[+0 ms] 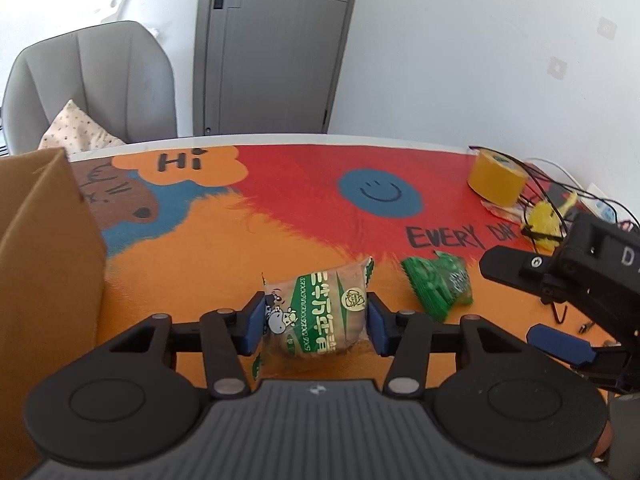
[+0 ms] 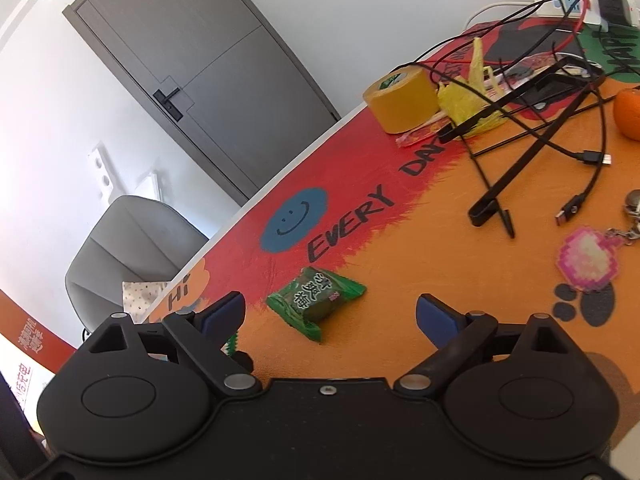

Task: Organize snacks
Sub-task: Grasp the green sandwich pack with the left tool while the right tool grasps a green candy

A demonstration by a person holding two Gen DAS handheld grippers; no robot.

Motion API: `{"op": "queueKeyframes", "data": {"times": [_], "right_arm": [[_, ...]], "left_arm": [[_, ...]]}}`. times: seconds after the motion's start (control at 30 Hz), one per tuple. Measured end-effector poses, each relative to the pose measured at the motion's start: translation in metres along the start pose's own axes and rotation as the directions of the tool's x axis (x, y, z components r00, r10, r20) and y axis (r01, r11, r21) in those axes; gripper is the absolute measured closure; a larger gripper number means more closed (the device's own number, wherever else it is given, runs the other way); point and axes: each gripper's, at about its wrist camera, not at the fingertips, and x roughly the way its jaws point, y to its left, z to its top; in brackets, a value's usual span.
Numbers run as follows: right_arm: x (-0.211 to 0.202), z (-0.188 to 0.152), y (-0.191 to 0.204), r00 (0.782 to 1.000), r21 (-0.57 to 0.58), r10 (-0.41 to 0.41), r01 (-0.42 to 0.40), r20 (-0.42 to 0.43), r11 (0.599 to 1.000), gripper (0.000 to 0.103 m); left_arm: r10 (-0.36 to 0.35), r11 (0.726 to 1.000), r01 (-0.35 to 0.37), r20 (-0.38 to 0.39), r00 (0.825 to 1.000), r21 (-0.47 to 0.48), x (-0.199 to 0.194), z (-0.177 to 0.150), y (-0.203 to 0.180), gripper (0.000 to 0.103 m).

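A clear biscuit packet [image 1: 320, 312] with green print and a cartoon cow lies on the orange part of the mat. My left gripper [image 1: 318, 325] is shut on it, one blue pad pressed against each side. A small green candy packet [image 1: 438, 286] lies just right of it. In the right wrist view this green candy packet [image 2: 316, 300] sits on the mat just ahead of my right gripper [image 2: 330, 307], which is open with nothing between its pads. From the left wrist view, the right gripper [image 1: 524, 304] reaches in from the right edge, close to the candy.
A cardboard box [image 1: 40, 260] stands at the left. A yellow tape roll [image 2: 404, 100], yellow wrappers, tangled black cables [image 2: 540, 140], an orange [image 2: 628, 112] and a pink keychain [image 2: 588, 264] crowd the mat's right side. A grey chair [image 1: 92, 80] stands behind the table.
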Motion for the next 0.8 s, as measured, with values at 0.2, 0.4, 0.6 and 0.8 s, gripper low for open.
{"op": "queueKeyframes", "data": {"times": [0.2,0.4,0.6,0.8], "right_arm": [[0.02,0.004,0.01,0.999,0.006,-0.02,0.02,-0.028,1.0,0.015],[0.04,0.01,0.018,0.998,0.023,-0.026,0.027,-0.055,0.999,0.03],[0.053,0.01,0.025,0.996,0.016,-0.065,0.066,-0.064,0.998,0.041],[0.053,0.008,0.024,0.994,0.014,-0.083,0.084,-0.073,0.996,0.071]], "left_arm": [[0.007,0.999,-0.006,0.031,0.999,-0.052,-0.01,0.011,0.015,0.053],[0.012,0.996,-0.007,0.046,0.999,-0.09,-0.012,0.017,0.025,0.053],[0.024,0.992,-0.018,0.053,0.998,-0.122,-0.012,0.018,0.034,0.053],[0.007,0.992,-0.001,0.051,0.999,-0.128,-0.014,0.017,0.033,0.053]]}}
